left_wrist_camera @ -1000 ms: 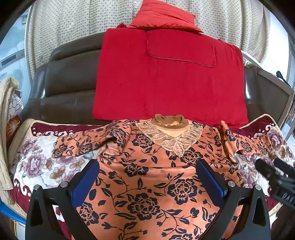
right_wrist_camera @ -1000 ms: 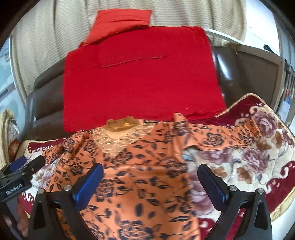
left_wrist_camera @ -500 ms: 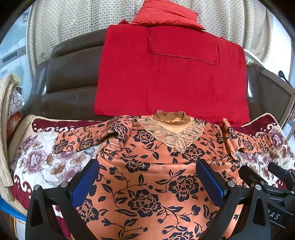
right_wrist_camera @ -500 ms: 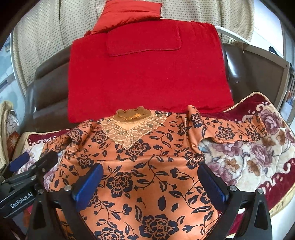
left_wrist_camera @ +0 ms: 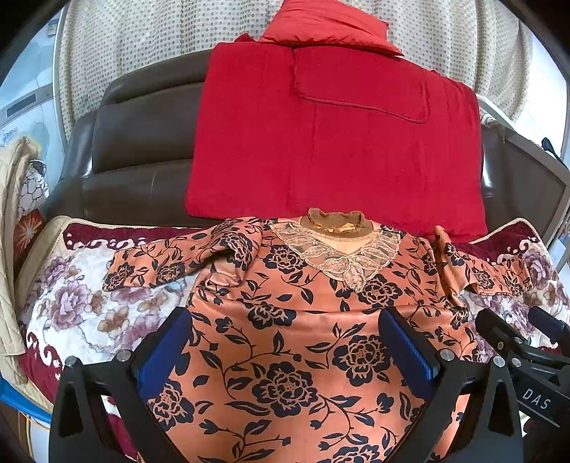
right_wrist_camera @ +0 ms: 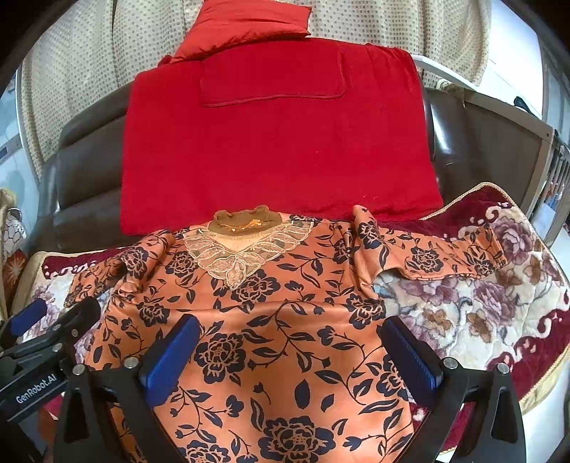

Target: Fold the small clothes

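Note:
An orange top with black flowers and a lace collar [left_wrist_camera: 302, 320] lies face up on a floral blanket, collar at the far side, both sleeves spread out sideways. It also shows in the right wrist view [right_wrist_camera: 270, 313]. My left gripper [left_wrist_camera: 285, 345] is open and empty, hovering over the lower body of the top. My right gripper [right_wrist_camera: 288, 352] is open and empty over the same area, slightly to the right. Each gripper shows at the edge of the other's view.
The floral blanket [left_wrist_camera: 78, 313] covers a sofa seat. A red blanket [left_wrist_camera: 335, 142] drapes the dark brown sofa back [left_wrist_camera: 142, 149], with a red cushion [left_wrist_camera: 320, 25] on top. A dotted curtain hangs behind. A beige quilted cloth [left_wrist_camera: 10, 249] lies at the far left.
Both grippers have drawn back and centred on the top. The right gripper swung left, so more of the top's body now lies between its fingers. Both stayed open.

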Motion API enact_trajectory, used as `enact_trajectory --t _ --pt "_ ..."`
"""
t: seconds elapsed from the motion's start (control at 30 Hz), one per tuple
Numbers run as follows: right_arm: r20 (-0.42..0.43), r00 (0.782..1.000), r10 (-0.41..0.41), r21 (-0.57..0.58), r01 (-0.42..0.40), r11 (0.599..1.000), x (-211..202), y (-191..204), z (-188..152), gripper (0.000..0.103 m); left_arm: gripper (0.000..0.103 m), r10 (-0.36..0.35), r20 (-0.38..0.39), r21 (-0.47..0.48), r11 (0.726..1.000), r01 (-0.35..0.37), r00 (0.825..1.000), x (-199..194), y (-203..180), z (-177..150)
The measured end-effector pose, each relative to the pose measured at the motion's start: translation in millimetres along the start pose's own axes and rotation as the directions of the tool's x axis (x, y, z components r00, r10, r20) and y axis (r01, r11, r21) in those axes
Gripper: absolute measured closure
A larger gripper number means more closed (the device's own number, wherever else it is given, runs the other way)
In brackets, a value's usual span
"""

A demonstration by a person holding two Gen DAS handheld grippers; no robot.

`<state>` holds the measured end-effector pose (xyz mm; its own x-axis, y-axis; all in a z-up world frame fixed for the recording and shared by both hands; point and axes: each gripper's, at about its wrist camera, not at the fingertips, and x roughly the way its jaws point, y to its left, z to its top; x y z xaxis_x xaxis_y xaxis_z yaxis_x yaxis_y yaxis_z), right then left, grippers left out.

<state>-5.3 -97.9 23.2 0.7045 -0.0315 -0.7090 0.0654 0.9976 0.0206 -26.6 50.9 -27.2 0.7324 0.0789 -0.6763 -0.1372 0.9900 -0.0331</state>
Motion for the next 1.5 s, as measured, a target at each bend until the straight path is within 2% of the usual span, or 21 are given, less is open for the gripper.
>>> enact_trajectory --t 1.27,1.33,1.4,1.5 --pt "0.010 1.000 -0.003 -0.023 0.003 1.000 1 2 3 0.000 0.000 -0.007 -0.015 0.002 1.000 0.007 1.000 10 1 -4" --pt "0.017 1.000 0.013 -0.013 -0.013 1.000 2 0 3 0.000 0.000 -0.016 -0.028 -0.006 1.000 0.016 0.999 15 5 -6" --pt "0.029 0.997 0.067 0.019 -0.067 0.998 3 -10 2 0.000 0.000 -0.017 -0.041 -0.010 1.000 0.017 0.999 22 15 -10" --pt "0.058 0.987 0.152 0.129 -0.158 0.979 14 -49 -3 0.000 0.000 0.012 -0.086 -0.034 0.999 -0.015 0.996 43 40 -18"
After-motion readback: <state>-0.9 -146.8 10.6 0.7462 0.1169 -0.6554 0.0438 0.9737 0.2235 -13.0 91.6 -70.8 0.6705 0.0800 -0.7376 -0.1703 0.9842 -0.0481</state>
